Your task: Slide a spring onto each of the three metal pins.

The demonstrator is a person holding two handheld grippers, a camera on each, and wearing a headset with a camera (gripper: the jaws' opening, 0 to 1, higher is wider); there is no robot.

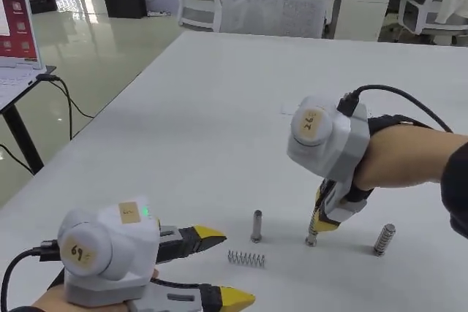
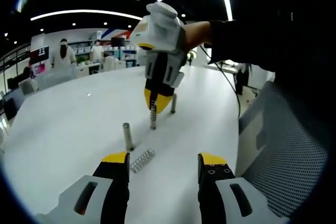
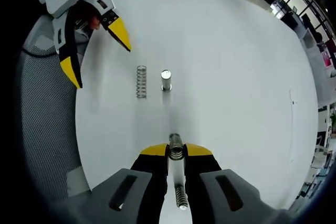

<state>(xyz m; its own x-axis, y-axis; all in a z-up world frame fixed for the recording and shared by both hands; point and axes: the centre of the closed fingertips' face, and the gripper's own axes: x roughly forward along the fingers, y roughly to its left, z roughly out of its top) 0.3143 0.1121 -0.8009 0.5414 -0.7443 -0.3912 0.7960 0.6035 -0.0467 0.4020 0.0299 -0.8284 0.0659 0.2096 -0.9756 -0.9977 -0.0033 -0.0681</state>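
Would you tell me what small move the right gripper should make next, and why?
Probably ease the right gripper a little lower, then open it. Its jaws are shut on a spring that seems threaded over the middle pin but sits high on it. The bare pin and the loose spring can wait.

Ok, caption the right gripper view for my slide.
Right gripper clamps a spring; loose spring lies beside a bare pin ahead.
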